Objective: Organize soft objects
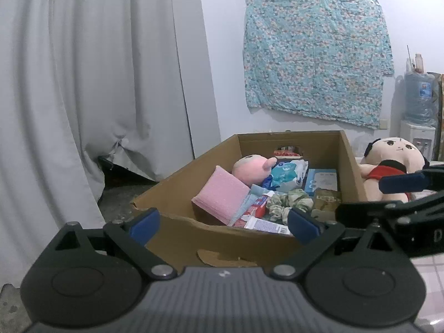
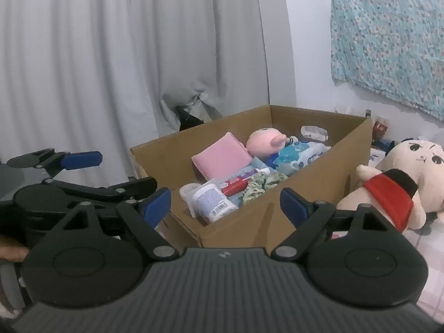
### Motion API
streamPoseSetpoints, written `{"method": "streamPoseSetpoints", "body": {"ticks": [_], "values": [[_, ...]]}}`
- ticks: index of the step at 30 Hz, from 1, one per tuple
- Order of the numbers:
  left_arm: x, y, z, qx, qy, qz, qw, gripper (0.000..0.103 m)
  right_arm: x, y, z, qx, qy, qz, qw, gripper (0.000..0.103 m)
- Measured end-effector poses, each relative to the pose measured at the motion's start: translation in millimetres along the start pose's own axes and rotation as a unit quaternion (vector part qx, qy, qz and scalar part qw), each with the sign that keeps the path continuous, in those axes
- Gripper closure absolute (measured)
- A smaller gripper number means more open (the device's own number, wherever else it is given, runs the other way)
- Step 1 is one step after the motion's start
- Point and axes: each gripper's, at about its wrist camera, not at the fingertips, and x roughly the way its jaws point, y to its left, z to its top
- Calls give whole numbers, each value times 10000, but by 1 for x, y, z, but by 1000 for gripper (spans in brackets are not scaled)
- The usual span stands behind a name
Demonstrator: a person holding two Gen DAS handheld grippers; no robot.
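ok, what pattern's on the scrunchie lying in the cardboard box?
Pale green scrunchie with a darker, camouflage-like mottled print; the left wrist view shows it best.

Both wrist views are evenly, rather dimly lit with a cool bluish cast and no glare. Shadows are soft, deepest inside the cardboard box [image 1: 177, 222] and under the curtain [image 1: 83, 83]. Fisheye bending curves the edges, corners go dark, and detail looks slightly soft throughout.

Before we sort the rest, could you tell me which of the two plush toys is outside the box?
The cream doll with the red collar, lying right of the box; the pink plush is inside.
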Motion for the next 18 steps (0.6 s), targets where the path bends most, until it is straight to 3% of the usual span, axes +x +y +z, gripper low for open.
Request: {"method": "streamPoseSetpoints", "body": {"ticks": [12, 18], "values": [[-2, -8, 3, 323, -32, 171, 9993, 0, -9, -16, 3, 359, -60, -126, 9993, 15], [2, -5, 3, 240, 44, 183, 9995, 0, -9, -19, 4, 391, -46, -252, 9989, 15]]}}
